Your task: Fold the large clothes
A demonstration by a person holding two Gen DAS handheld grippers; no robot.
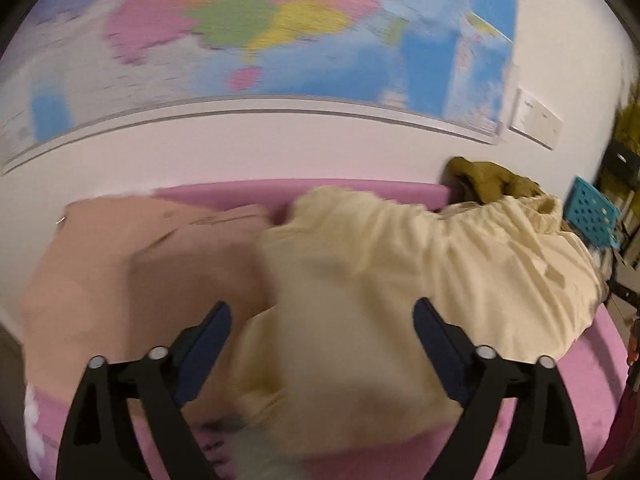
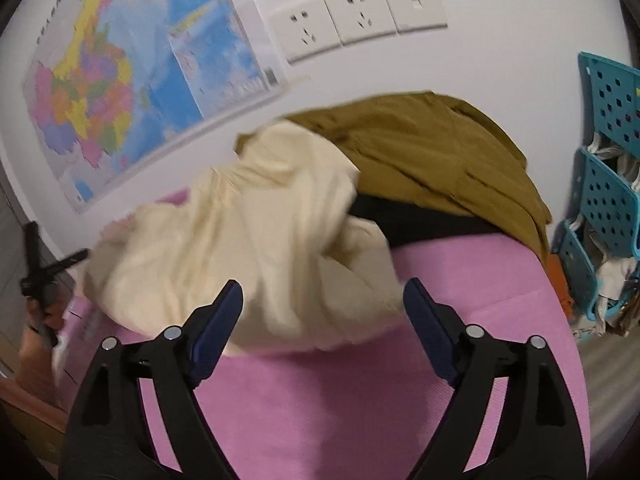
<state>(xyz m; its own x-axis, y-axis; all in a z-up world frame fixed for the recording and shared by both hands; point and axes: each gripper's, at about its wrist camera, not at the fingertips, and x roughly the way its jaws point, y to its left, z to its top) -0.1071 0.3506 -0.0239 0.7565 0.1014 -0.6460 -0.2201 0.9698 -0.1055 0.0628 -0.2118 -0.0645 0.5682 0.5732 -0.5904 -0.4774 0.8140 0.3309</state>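
- Two grippers stand spread wide, holding nothing — left gripper [image 1: 322, 322], right gripper [image 2: 322, 300].
- Crumpled cream cotton garment [image 1: 400, 264] lies heaped just ahead of both pairs of fingers, running left to right; neither hand looks clearly nearer.
- Pink padded worktop [image 2: 340, 400] fills the lower frame — olive-brown garment [image 2: 432, 152] behind, coloured wall map [image 2: 120, 80] upper left.

I see a pale cream crumpled cotton garment [image 2: 248, 240] on the plain pink fabric surface [image 2: 360, 400]. Peach-tan soft garment [image 1: 120, 272] on its left, olive-mustard wrinkled garment [image 2: 432, 152] far right over something black. Multicoloured wall map [image 2: 120, 80], blue sea. White wall sockets [image 2: 356, 16]. Teal perforated plastic rack [image 2: 608, 184]. My black grippers have dark-blue pads [image 2: 218, 328].
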